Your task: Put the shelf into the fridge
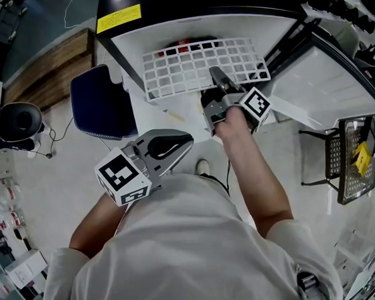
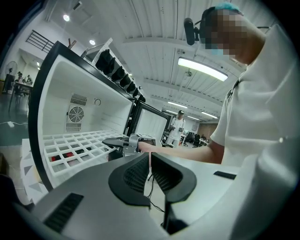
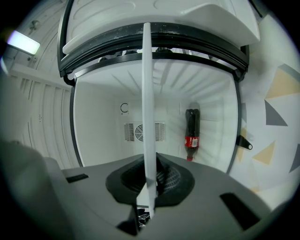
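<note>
The white grid shelf (image 1: 199, 63) lies level, half inside the open fridge (image 1: 182, 27). My right gripper (image 1: 215, 74) is shut on the middle of the shelf's front edge. In the right gripper view the shelf (image 3: 146, 103) shows edge-on as a white strip running from the jaws (image 3: 149, 182) into the fridge cavity. My left gripper (image 1: 183, 143) hangs back near the person's body, shut with nothing in it. In the left gripper view its jaws (image 2: 150, 169) meet, with the shelf (image 2: 75, 144) and the right gripper (image 2: 123, 142) beyond.
A cola bottle (image 3: 191, 129) lies on the fridge floor under the shelf, near the rear fan vent (image 3: 143, 132). The fridge door (image 1: 325, 82) stands open at the right. A blue chair (image 1: 101, 103) is left of the fridge, a black wire rack (image 1: 355, 156) far right.
</note>
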Demonstrator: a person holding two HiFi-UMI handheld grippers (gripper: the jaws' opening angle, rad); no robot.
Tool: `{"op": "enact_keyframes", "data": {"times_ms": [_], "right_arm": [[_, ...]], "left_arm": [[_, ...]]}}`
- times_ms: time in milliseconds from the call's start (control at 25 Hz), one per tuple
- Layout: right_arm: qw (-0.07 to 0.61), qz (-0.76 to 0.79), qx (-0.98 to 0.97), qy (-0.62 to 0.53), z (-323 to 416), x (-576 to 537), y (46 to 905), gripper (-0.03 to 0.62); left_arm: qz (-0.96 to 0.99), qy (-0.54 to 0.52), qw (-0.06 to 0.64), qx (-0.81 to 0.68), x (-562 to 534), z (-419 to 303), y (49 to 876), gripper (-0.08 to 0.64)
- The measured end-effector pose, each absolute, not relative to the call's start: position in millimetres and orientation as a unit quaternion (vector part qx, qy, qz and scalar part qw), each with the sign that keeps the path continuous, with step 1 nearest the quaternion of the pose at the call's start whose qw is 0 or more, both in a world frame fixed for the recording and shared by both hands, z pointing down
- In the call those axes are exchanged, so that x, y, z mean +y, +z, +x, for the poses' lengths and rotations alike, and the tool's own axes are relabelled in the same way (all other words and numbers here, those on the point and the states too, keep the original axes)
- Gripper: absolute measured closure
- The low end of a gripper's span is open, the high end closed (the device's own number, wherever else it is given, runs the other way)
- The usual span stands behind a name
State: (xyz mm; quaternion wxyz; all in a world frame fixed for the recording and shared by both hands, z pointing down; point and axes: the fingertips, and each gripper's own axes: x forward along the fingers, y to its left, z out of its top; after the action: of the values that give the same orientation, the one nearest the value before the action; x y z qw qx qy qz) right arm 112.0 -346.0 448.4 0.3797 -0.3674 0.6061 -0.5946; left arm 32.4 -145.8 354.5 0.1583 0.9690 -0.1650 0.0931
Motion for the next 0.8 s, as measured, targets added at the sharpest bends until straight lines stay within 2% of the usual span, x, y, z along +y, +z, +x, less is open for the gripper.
{"op": "enact_keyframes", "data": {"times_ms": [800], "right_arm": [[0.37, -0.369, 0.616, -0.59, 104.4, -392.1, 447.6, 0.567]], "left_arm": [[0.962, 0.094, 0.172, -0.191, -169.9, 29.4, 354.3, 0.532]]}}
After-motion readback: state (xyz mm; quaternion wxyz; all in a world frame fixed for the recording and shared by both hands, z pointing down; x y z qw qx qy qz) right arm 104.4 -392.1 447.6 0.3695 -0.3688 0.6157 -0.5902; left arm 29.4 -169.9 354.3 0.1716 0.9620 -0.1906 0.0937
